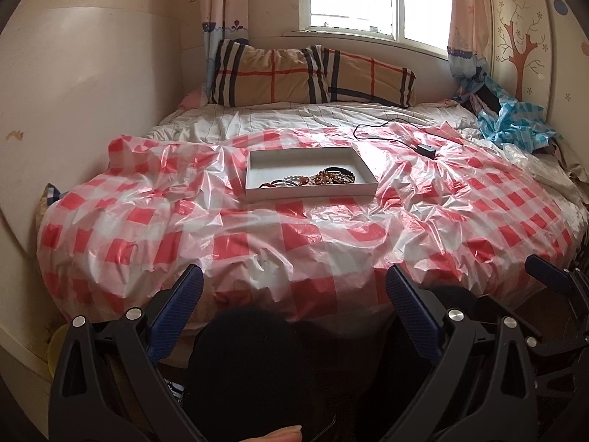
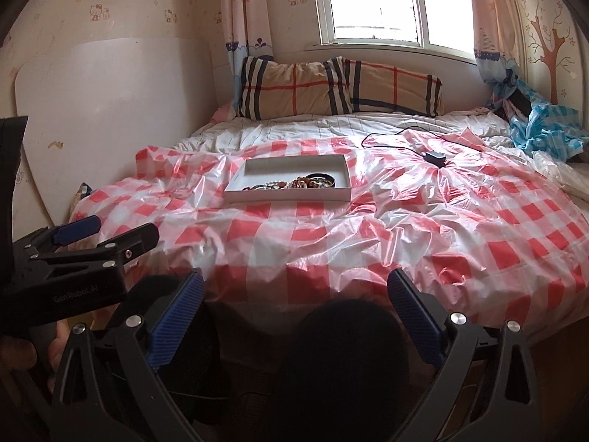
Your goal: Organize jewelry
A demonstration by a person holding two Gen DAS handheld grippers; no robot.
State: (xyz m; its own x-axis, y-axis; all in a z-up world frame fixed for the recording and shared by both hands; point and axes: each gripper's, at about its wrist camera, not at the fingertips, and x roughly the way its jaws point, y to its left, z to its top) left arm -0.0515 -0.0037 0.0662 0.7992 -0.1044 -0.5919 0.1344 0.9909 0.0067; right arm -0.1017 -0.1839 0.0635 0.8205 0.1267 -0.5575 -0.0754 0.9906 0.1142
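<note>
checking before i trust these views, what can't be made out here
- Jewelry in the white box: too small in both wrist views to count or tell pieces apart.
- Box floor near its front: hidden by the front wall.
- Blue cloth heap: cut off by the right edge.
- Bed's near side: hidden behind the left tool and right tool.

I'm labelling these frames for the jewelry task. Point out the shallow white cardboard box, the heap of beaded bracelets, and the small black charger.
Shallow white cardboard box [image 1: 311, 194]: left wrist view, near wall.
Heap of beaded bracelets [image 1: 318, 178]: left wrist view, middle of pile.
Small black charger [image 2: 434, 158]: right wrist view, its body.
</note>
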